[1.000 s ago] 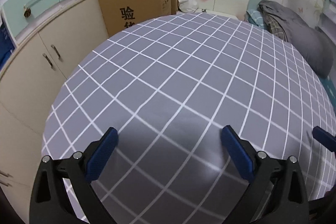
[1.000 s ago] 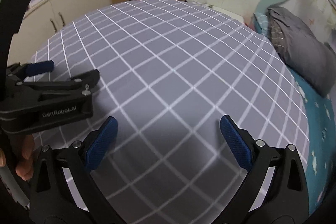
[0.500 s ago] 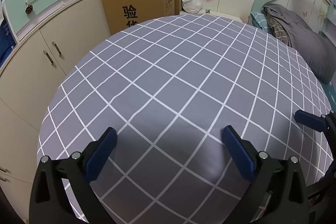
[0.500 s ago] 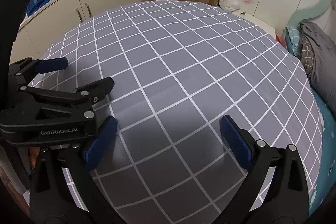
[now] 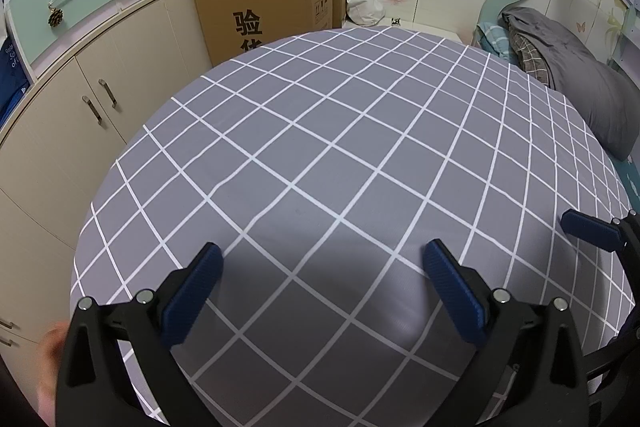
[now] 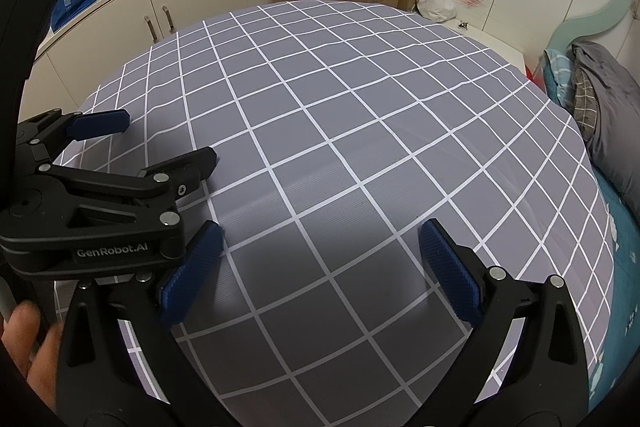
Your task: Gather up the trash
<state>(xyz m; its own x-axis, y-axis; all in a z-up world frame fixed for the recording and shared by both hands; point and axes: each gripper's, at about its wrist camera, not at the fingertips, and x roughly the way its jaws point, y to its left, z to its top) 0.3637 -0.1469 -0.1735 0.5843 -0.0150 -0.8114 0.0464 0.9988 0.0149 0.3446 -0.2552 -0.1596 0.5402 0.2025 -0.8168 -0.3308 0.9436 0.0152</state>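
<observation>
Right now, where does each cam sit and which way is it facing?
Left wrist: on the left hand-held gripper, open, facing the checked cloth and cardboard box; right fingertip at the edge.
Right wrist: on the right hand-held gripper, open, same heading; left gripper and hand visible.
Shared: cloth, box, grey bedding.

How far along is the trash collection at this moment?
Nothing looks collected, and no trash or bin shows in either view. The left gripper and right gripper are both open and empty above the checked cloth. Either it has not begun or it is over; these views cannot settle which.
</observation>
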